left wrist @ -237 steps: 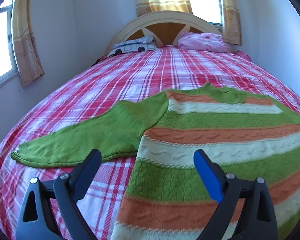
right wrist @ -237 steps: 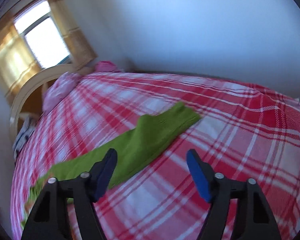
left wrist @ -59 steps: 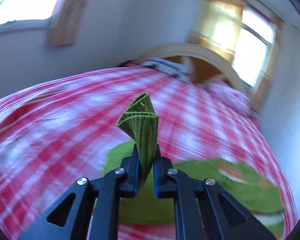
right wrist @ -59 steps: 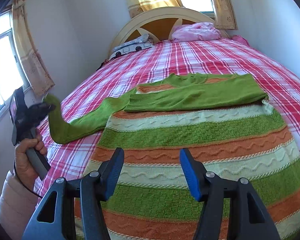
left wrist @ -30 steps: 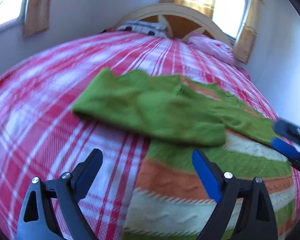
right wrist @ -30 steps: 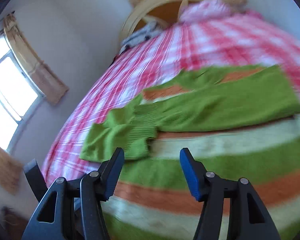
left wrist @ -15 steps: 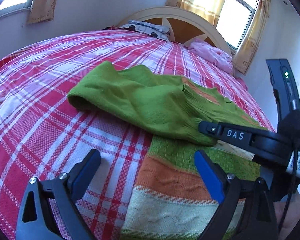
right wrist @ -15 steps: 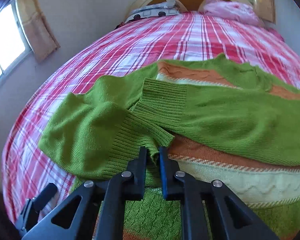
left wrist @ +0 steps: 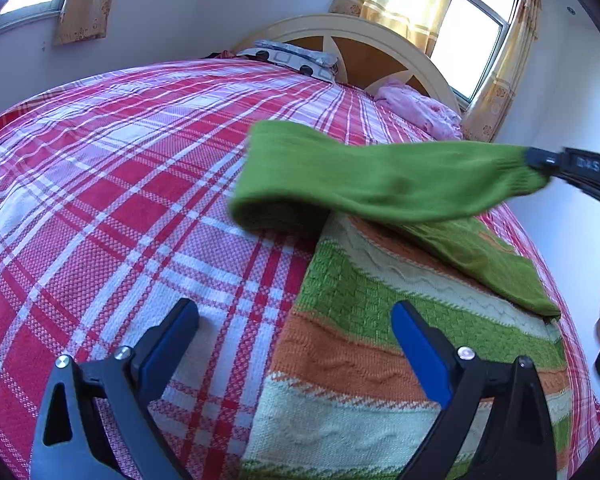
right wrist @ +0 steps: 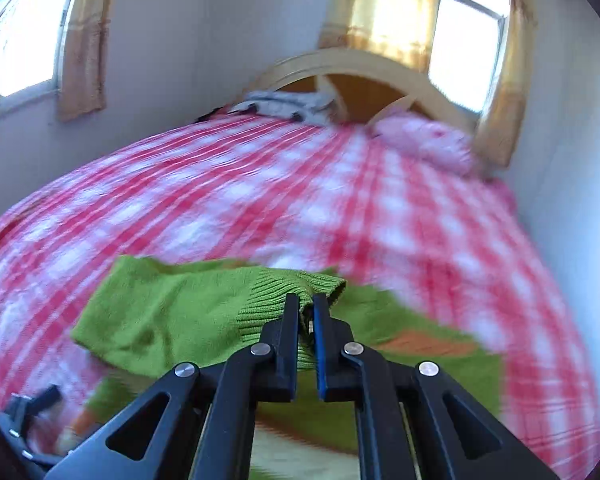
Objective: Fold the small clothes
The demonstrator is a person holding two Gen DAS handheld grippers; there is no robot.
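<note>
My right tool clamps the sweater sleeve cuff (lifted at 2 o'clock above the bed), left tool wide and empty; body folds remain.

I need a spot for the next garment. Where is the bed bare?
Bare plaid bedspread runs from the sweater's near edge to the wall side, and beyond the lifted sleeve up to the pillows. The sweater's side is crowded, the right gripper holding the cuff.

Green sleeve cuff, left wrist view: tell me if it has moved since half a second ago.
Yes. The cuff has risen off the striped sweater body and swung right, toward the wall, pinched in the right tool.
</note>
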